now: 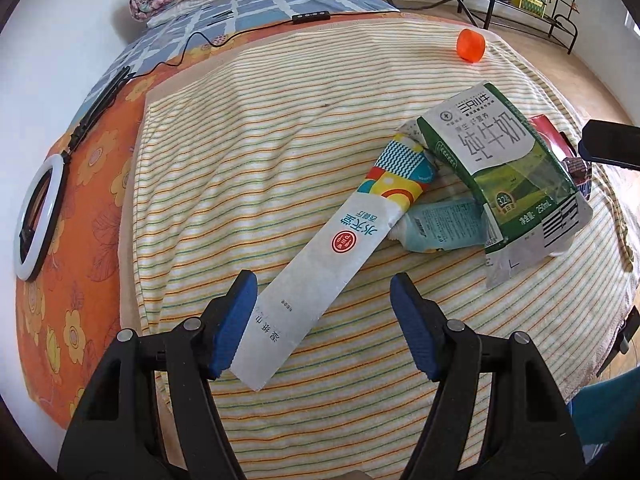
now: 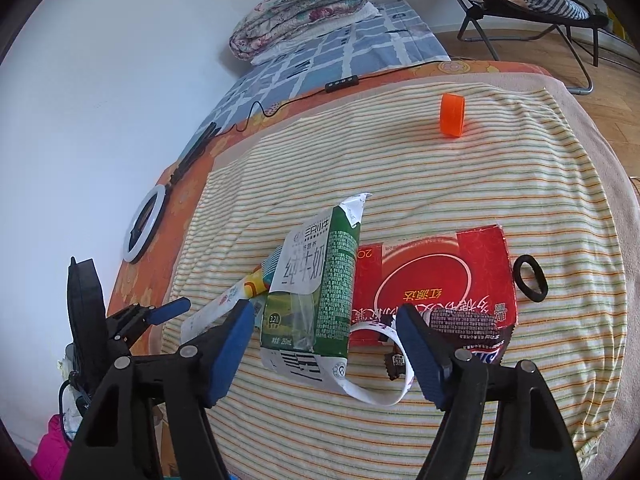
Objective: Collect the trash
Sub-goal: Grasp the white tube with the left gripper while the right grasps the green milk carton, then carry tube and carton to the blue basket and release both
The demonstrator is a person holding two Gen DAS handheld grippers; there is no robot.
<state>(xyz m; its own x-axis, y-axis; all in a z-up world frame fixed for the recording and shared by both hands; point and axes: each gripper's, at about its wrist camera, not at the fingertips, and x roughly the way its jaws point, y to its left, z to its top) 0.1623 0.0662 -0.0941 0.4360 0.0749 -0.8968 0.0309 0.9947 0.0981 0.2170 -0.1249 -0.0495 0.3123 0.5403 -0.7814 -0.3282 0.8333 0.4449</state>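
Two grippers, both w/ jaws spread wide, nothing held. Left gripper (image 1: 324,328) hovers low over striped towel (image 1: 280,120); long white wet-wipe sleeve (image 1: 320,264) lies diagonally, its near end just inside the left blue pad (image 1: 234,324), overlapping it in view, contact hard to tell. Far end of sleeve, colourful print, runs up against the flattened green/white milk carton (image 1: 508,168). Carton tilted, resting on other trash; pale teal wrapper (image 1: 444,224) pokes out from under it, mostly hidden. Red box behind carton only a sliver in left view.

Right gripper (image 2: 326,344) faces the carton (image 2: 312,288) head-on, carton's lower end betw the fingers, not touching that I can see. Flat red box (image 2: 436,276) lies beside carton on the right, left part hidden by it. Dark snack wrapper (image 2: 468,324) on box's near edge, partly behind right pad. White strip (image 2: 380,392) curls out from carton bottom, origin unclear.

Orange cap (image 2: 453,115) stands on edge, well apart, far side of towel. Black hair tie (image 2: 530,279) right of red box. Ring light (image 2: 144,230) + cable on orange floral sheet at left; folded quilt (image 2: 300,12) beyond. Left gripper partly in right view at lower left, cut by frame
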